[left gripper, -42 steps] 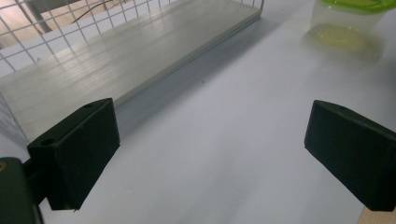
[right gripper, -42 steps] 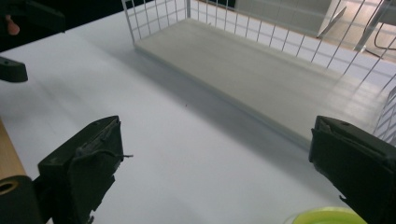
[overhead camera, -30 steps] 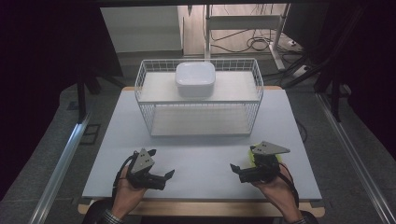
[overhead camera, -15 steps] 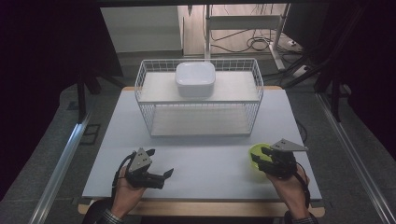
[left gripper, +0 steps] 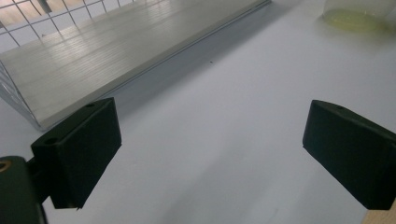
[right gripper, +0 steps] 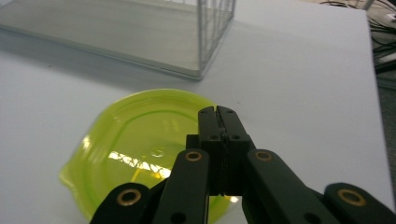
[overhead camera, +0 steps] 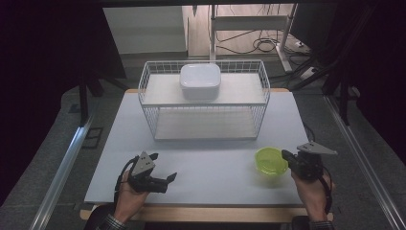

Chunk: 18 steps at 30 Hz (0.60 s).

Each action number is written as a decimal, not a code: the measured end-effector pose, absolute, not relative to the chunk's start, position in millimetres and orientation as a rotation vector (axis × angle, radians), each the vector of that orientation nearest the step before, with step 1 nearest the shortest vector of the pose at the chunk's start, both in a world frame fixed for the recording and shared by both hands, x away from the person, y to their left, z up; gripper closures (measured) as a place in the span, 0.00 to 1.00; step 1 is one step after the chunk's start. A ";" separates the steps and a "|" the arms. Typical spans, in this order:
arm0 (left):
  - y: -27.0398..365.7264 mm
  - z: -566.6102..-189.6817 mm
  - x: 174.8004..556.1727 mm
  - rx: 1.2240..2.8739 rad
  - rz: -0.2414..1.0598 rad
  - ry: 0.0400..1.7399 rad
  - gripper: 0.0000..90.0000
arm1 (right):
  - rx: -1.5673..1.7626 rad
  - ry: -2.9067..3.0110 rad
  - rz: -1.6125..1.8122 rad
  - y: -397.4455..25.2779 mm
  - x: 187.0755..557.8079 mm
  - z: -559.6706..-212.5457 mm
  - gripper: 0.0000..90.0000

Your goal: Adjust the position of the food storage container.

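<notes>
A translucent yellow-green bowl (overhead camera: 270, 160) sits on the white table at the front right. My right gripper (overhead camera: 286, 156) is at the bowl's right edge. In the right gripper view its jaws are pressed together over the bowl's rim (right gripper: 140, 140), so the right gripper (right gripper: 218, 112) is shut on the rim. My left gripper (overhead camera: 163, 166) rests low at the front left, open with nothing between its jaws. In the left gripper view the left gripper (left gripper: 210, 154) faces bare table, with the bowl (left gripper: 352, 16) far off at the top right.
A white wire basket (overhead camera: 203, 122) stands at the middle back of the table (overhead camera: 119, 158), its open side toward me, with a wooden floor (left gripper: 116, 56). A white square dish (overhead camera: 200, 80) sits on its top. Cables lie on the floor beyond the table.
My right gripper has moved right and slightly away from me, taking the green bowl along. The left gripper has stayed in place.
</notes>
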<state>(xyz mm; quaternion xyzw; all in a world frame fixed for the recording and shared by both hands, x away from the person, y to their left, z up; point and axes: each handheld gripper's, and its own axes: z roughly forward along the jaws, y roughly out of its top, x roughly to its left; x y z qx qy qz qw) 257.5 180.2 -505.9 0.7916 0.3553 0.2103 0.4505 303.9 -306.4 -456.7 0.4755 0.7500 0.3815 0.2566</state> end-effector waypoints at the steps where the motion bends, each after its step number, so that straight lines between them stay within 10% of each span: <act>1: 180.2 -506.4 257.8 1.960 0.524 0.877 0.05 | 1.299 2.028 1.028 -308.8 304.7 -457.5 1.00; 18: 179.3 -509.5 259.3 1.976 0.516 0.876 0.05 | 1.398 2.052 0.887 -320.2 317.3 -478.0 1.00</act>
